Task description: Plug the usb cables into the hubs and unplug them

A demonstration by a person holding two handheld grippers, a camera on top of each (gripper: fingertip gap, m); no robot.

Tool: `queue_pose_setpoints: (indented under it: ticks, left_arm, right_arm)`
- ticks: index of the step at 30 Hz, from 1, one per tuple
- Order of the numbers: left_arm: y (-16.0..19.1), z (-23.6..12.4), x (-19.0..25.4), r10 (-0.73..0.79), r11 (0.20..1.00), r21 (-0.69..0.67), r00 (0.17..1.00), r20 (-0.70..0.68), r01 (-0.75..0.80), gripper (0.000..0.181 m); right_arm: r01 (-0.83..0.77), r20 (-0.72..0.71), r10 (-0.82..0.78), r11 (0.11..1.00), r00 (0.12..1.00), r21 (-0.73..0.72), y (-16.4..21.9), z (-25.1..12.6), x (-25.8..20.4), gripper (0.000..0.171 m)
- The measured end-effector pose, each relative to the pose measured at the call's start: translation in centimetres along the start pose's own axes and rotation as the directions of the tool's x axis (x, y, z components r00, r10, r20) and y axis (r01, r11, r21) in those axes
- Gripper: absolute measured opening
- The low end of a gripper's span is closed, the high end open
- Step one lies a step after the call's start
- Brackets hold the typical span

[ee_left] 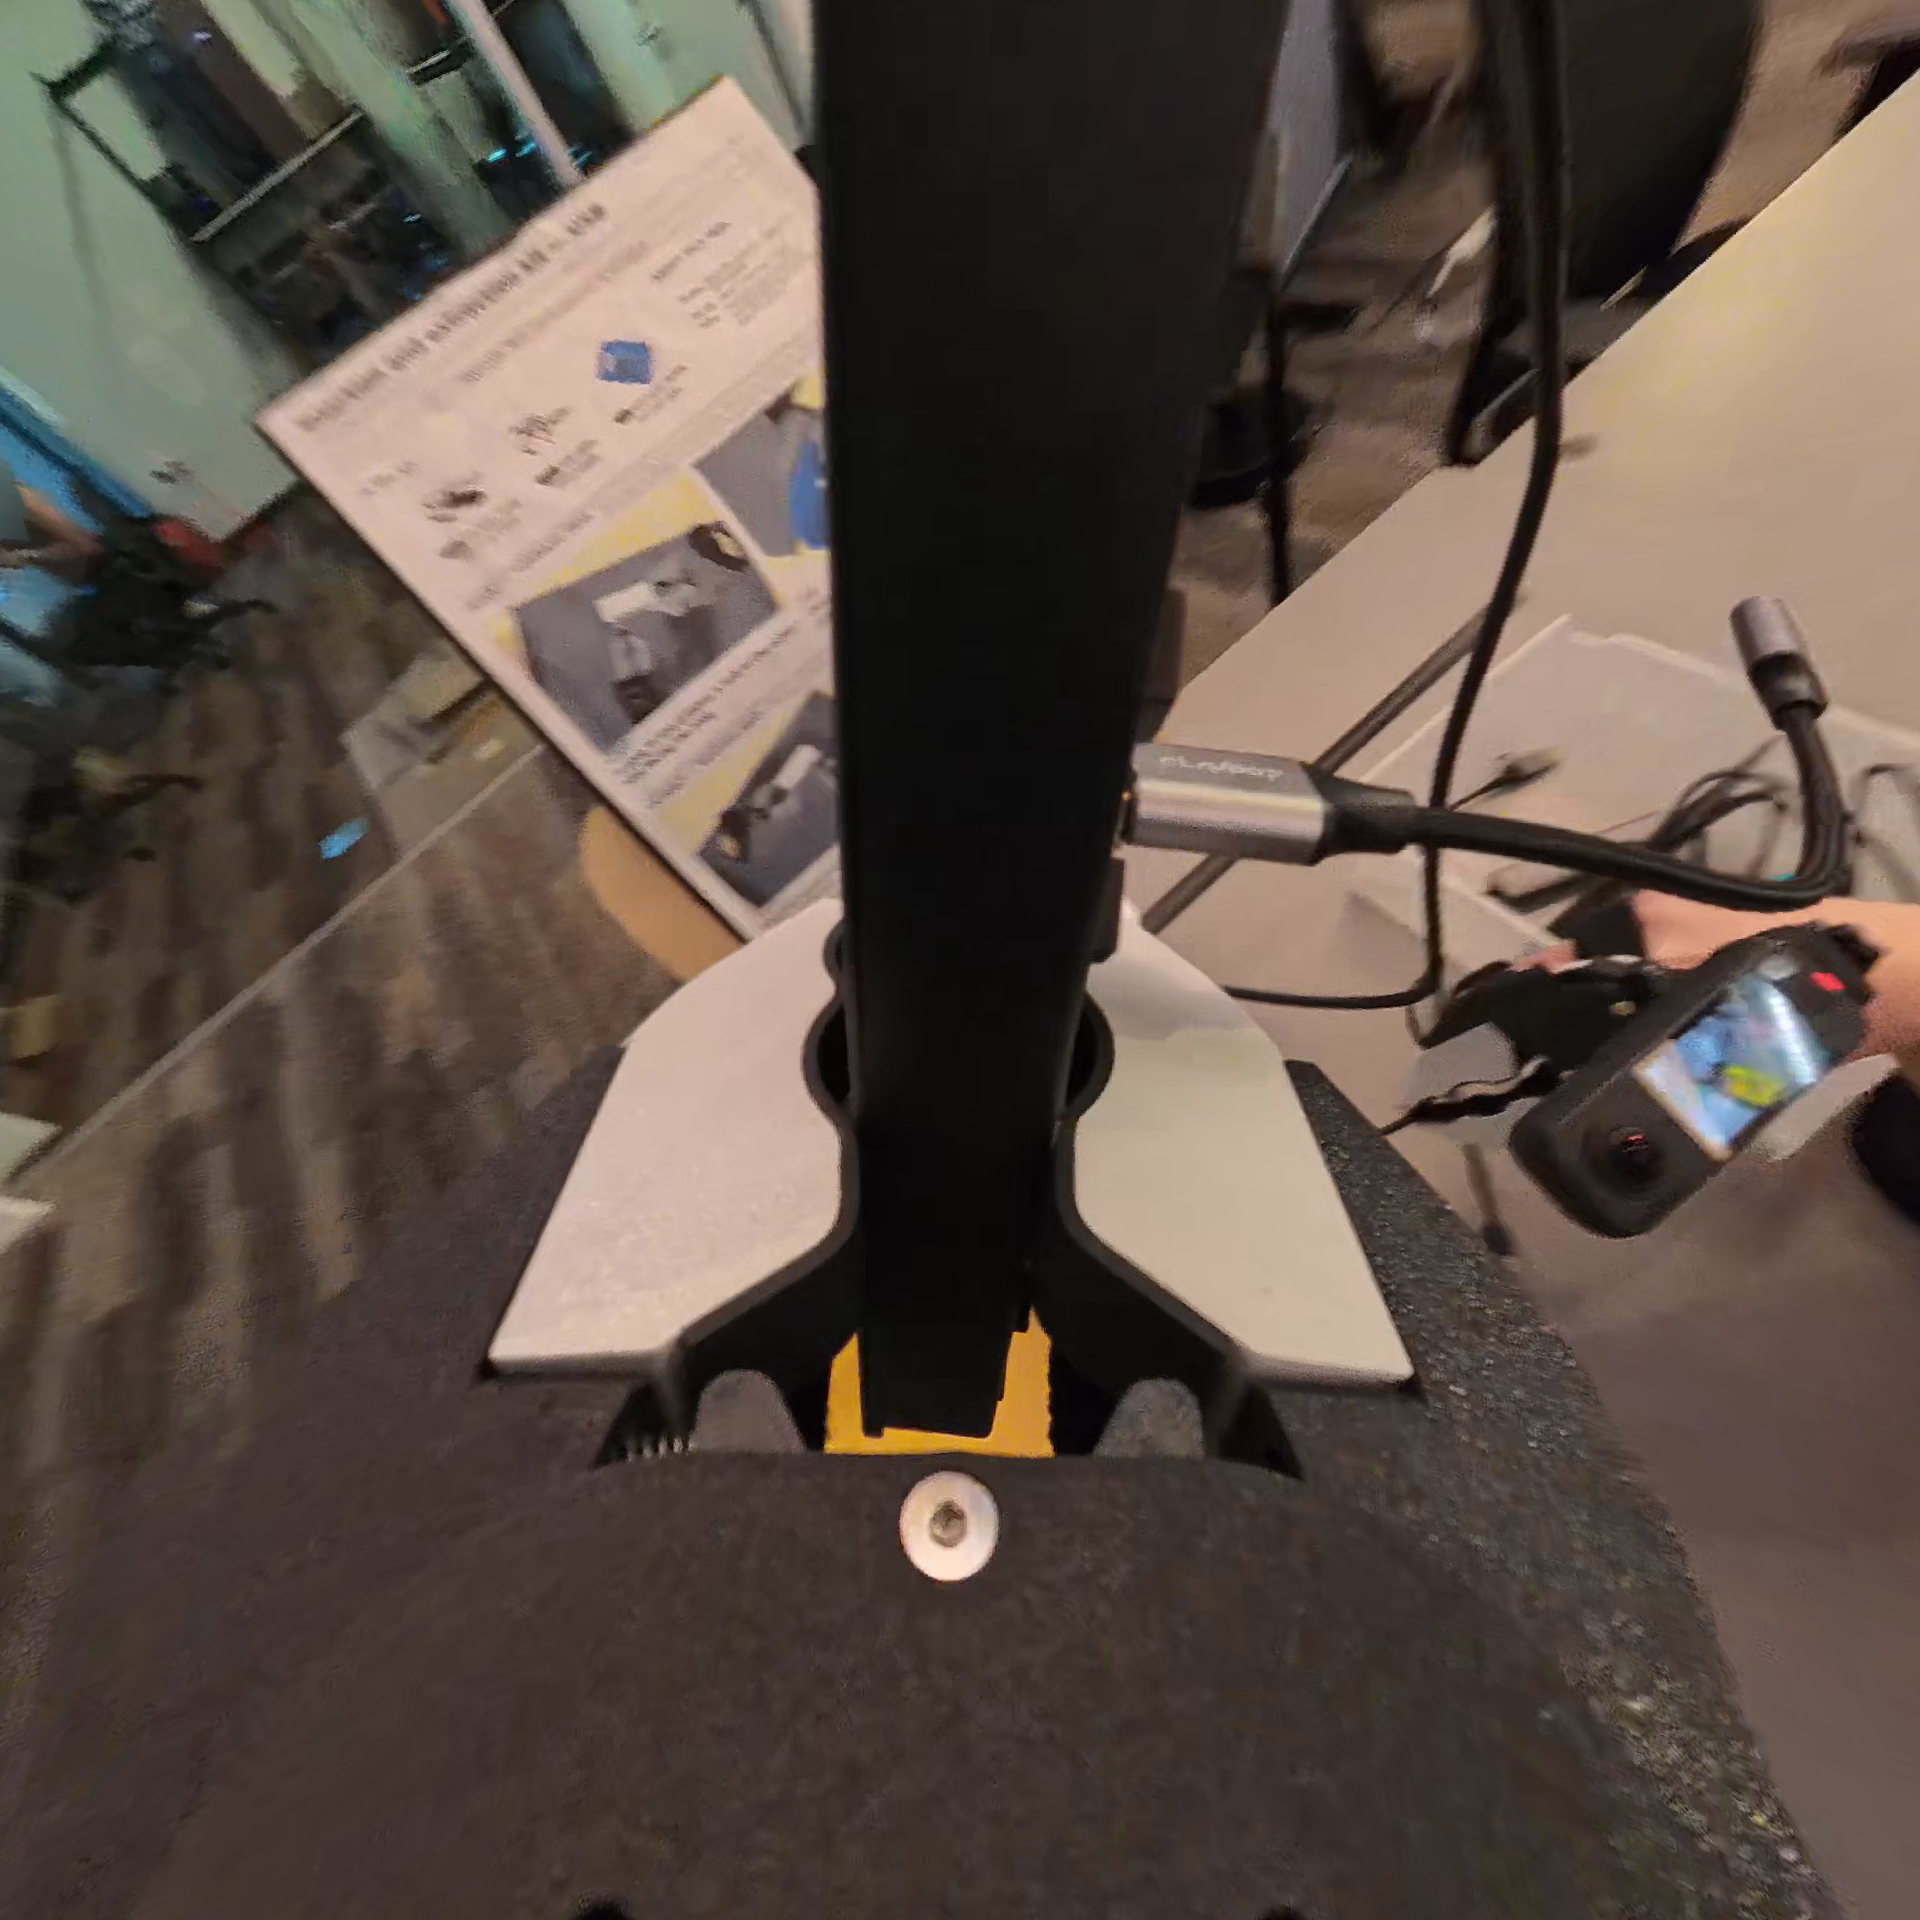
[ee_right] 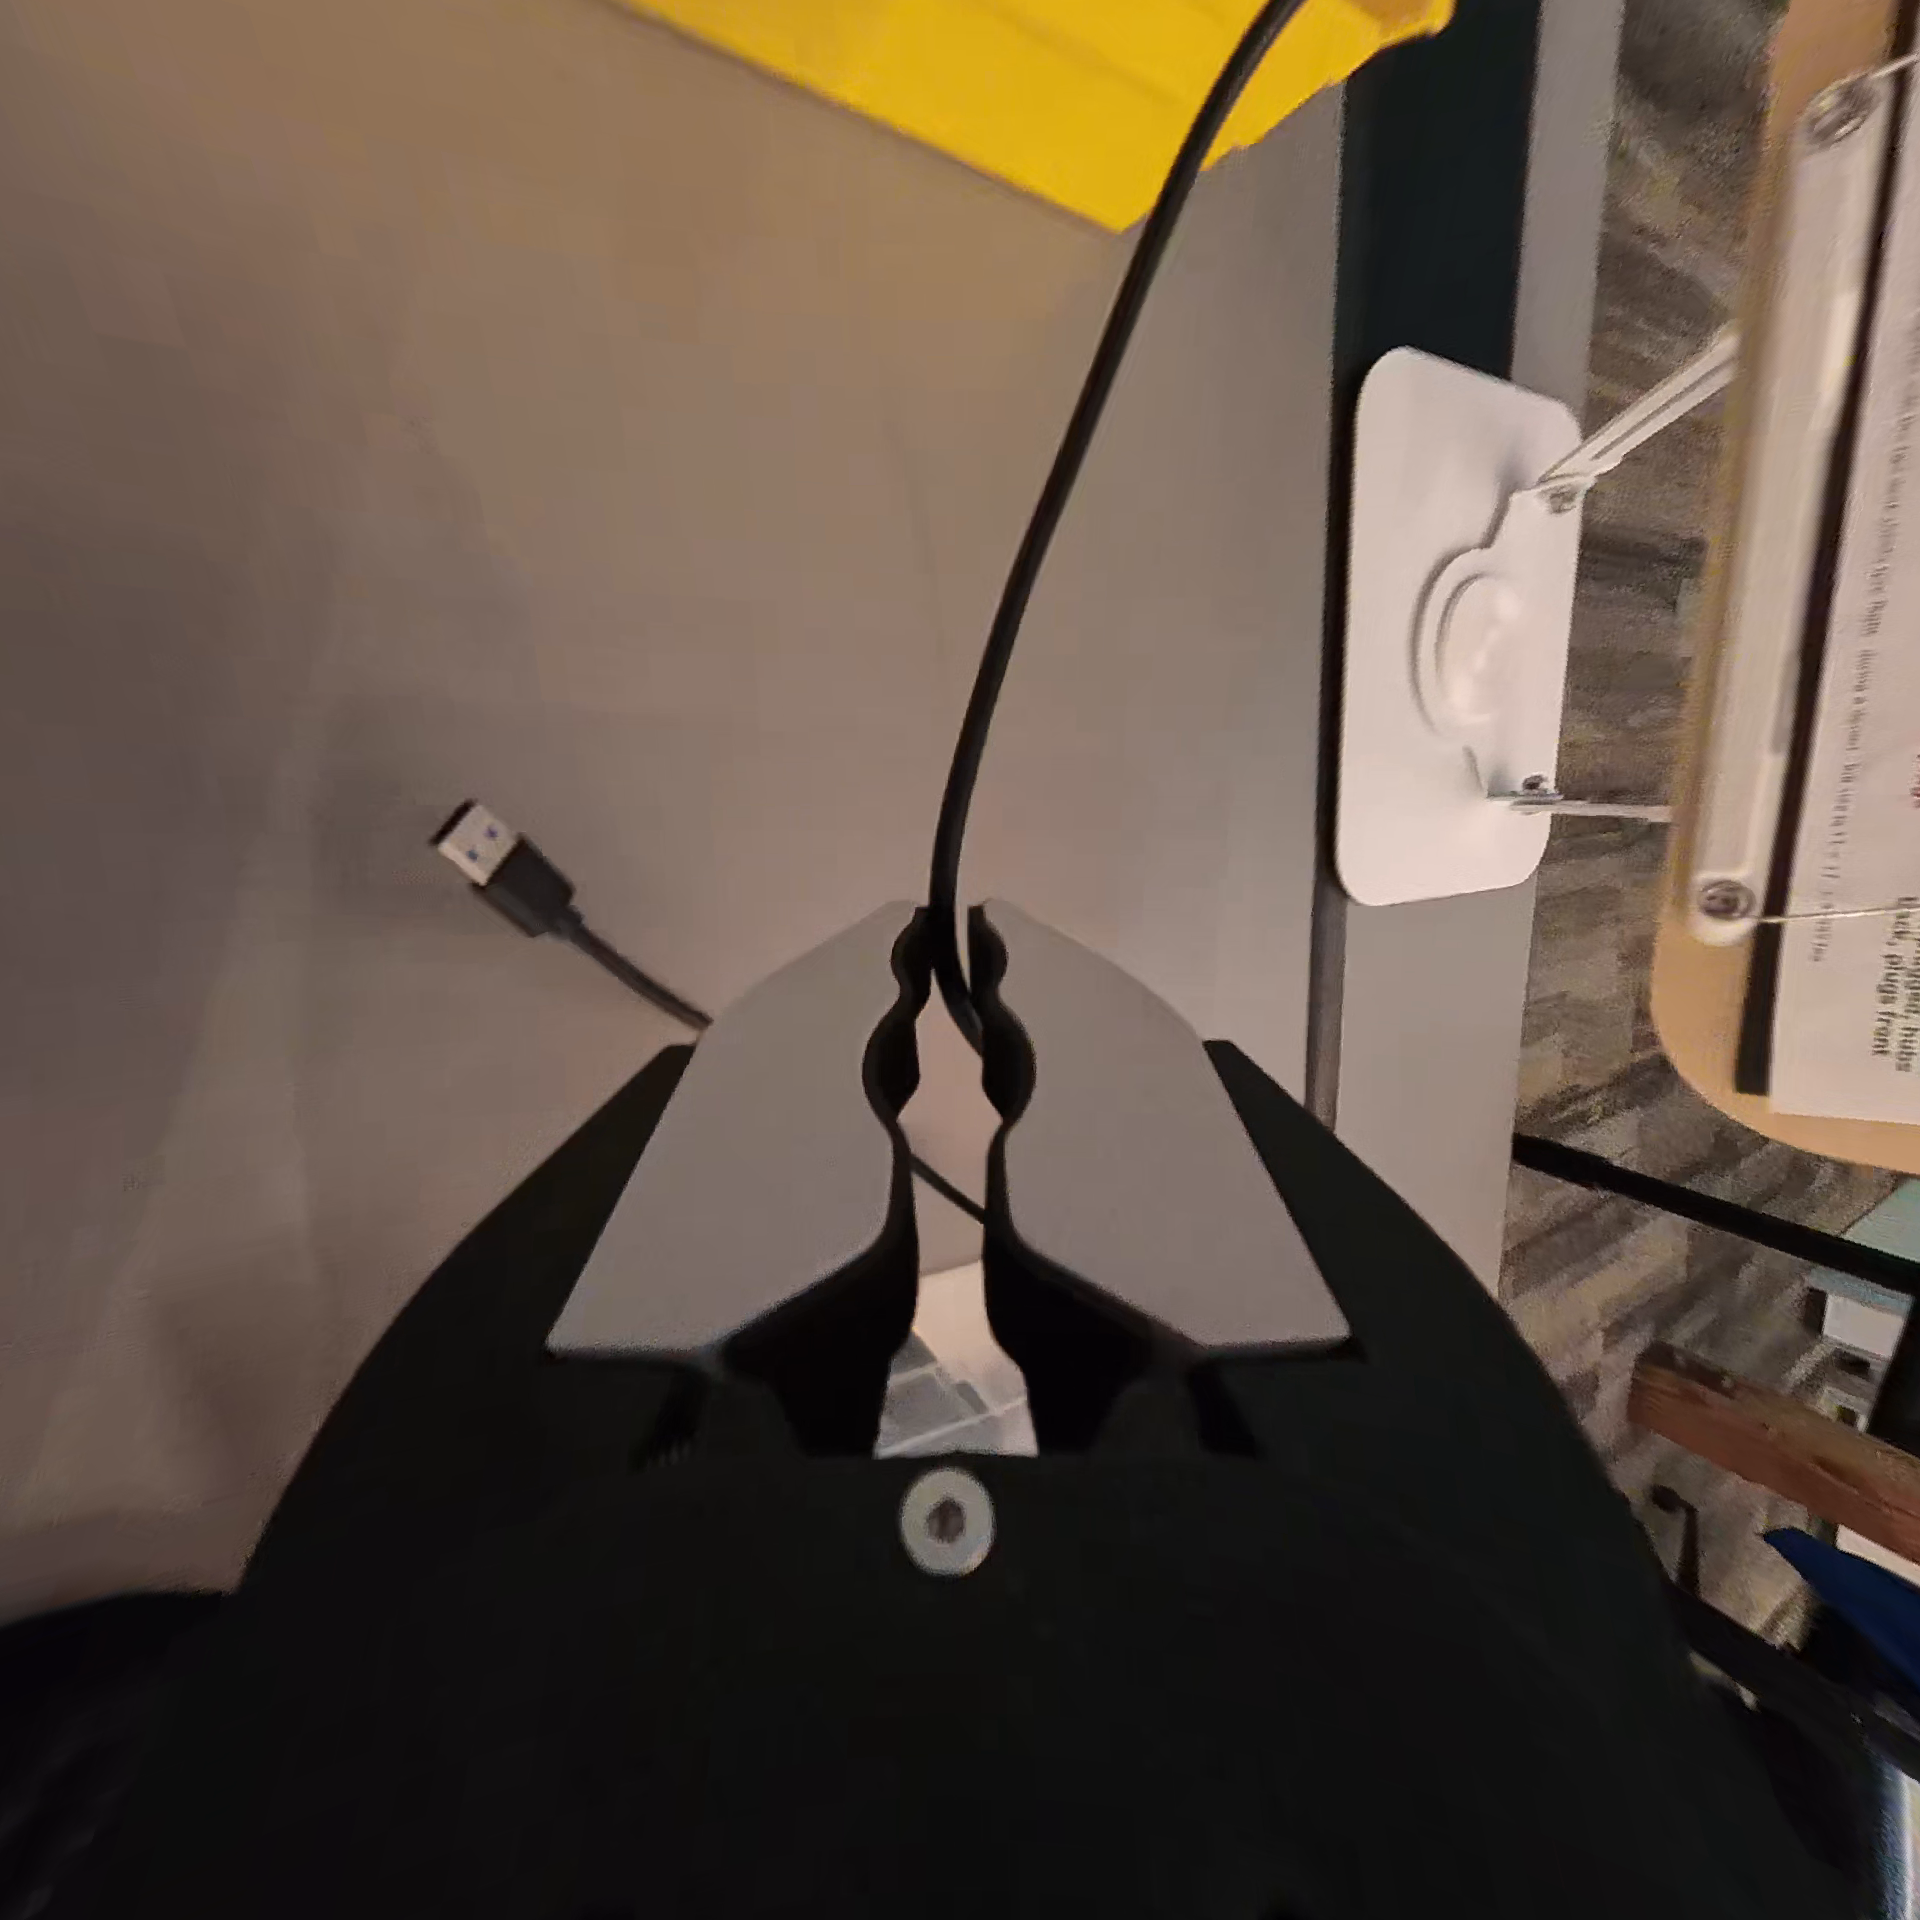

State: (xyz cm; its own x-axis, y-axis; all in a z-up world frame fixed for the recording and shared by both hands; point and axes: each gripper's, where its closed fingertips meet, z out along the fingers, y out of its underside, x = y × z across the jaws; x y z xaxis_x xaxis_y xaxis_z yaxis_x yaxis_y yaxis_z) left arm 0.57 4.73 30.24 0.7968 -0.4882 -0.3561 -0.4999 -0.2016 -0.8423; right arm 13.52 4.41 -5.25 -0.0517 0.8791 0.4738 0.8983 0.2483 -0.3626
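In the left wrist view, my left gripper (ee_left: 971, 956) is shut on a long black hub (ee_left: 1018, 520), which stands up between the fingers. A grey metal USB plug (ee_left: 1226, 800) on a braided black cable sits against the hub's right side, apparently plugged in. A second grey plug (ee_left: 1777, 655) hangs free farther right. In the right wrist view, my right gripper (ee_right: 948, 925) is shut on a thin black cable (ee_right: 1039, 520) above the beige table (ee_right: 416, 416). A black USB-A plug (ee_right: 499, 868) lies loose on the table to the left. The right gripper (ee_left: 1704, 1081) also shows in the left wrist view, held by a hand.
A yellow object (ee_right: 1039, 94) lies at the top, and the thin cable runs toward it. A white mount plate (ee_right: 1444, 634) sits at the table's right edge. Tangled black cables (ee_left: 1714, 831) lie on the table (ee_left: 1714, 364). A poster board (ee_left: 582, 499) leans on the floor. The yellow object (ee_right: 1039, 94) lies some 25 cm from my right tips, 45 cm from my left tips.
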Motion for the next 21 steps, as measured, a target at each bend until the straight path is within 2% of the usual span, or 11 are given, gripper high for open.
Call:
queue_pose_setpoints:
  ticks: [4, 12, 14, 21]
  left_arm:
    - [4.7, 2.8, 2.7, -0.124, 0.984, 0.104, 0.976, -0.177, 0.144, 0.037]
    - [12.1, 7.3, 8.8, -0.209, 0.947, 0.165, 0.917, -0.340, 0.277, 0.036]
    - [13.0, 8.3, 9.2, -0.246, 0.929, 0.171, 0.894, -0.375, 0.327, 0.036]
    - [14.8, 10.7, 7.2, -0.344, 0.869, 0.197, 0.841, -0.418, 0.454, 0.034]
  right_arm:
    - [0.059, 0.048, -0.057, 0.997, 0.997, -0.041, 1.3, -0.5, -1.0, 0.025]
    - [0.052, 0.347, -0.050, 0.999, 0.936, 0.004, 3.2, -5.5, -6.4, 0.021]
    - [0.084, 0.432, -0.067, 0.996, 0.899, -0.021, 4.1, -6.8, -8.6, 0.020]
    - [0.188, 0.509, -0.126, 0.979, 0.851, -0.072, 4.2, -7.8, -11.7, 0.019]
